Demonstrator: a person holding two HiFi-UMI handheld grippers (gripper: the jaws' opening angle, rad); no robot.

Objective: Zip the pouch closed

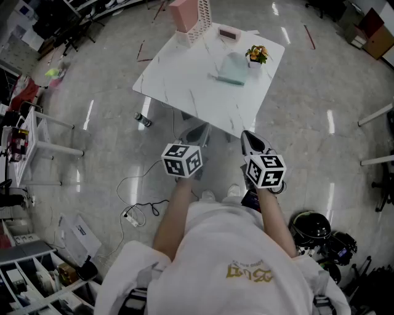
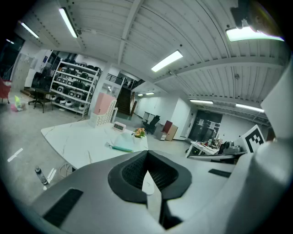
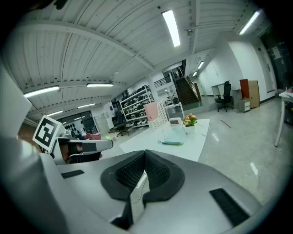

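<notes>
Pouch: mint-green pouch (image 1: 233,69) lies flat, well ahead of all fingertips, untouched; zipping judged not yet begun.
Left gripper (image 2: 146,155): jaws pressed together, empty, short of the table edge; apparently an approach stance.
Right gripper (image 3: 144,154): likewise, alongside.
Surface: white marbled table (image 1: 184,86), flower pot (image 1: 257,55) beside pouch.
Room: glossy grey floor (image 1: 111,141).

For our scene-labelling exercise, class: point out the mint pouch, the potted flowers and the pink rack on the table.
mint pouch (image 1: 233,69), head view, middle of its face.
potted flowers (image 1: 257,54), head view, the orange blooms.
pink rack (image 1: 183,13), head view, its pink side panel.
</notes>
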